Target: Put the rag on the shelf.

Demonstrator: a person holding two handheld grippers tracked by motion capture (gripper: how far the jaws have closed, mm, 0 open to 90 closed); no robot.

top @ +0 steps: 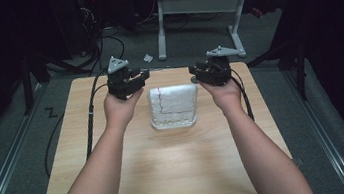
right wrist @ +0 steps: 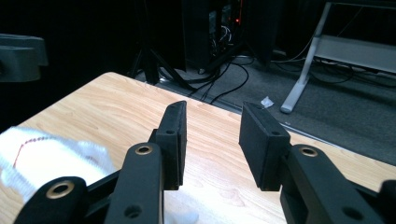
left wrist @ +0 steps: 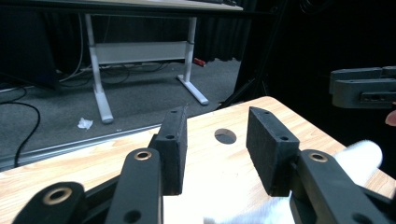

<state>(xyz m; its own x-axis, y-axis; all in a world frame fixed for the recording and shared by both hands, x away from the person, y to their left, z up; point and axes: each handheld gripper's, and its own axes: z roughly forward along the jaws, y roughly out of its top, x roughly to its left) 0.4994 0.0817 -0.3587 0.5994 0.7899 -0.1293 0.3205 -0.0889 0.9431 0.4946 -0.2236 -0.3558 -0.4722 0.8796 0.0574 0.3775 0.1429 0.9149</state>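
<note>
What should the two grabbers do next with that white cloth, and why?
Probably lower both toward the folded white cloth and pinch its far corners. The left gripper and right gripper hang open just beyond the cloth's far edge, one at each side, holding nothing, and the cloth lies flat on the table.

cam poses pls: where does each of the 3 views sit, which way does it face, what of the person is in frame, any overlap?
High view: above the person's side, facing forward and down on the wooden table; both forearms, left tongs, right tongs.
Left gripper view: rides the left tongs, facing the table's far edge and a white desk frame; jaws apart.
Right gripper view: rides the right tongs, facing the far edge; jaws apart.
Shared: the white cloth and the tabletop.
</note>
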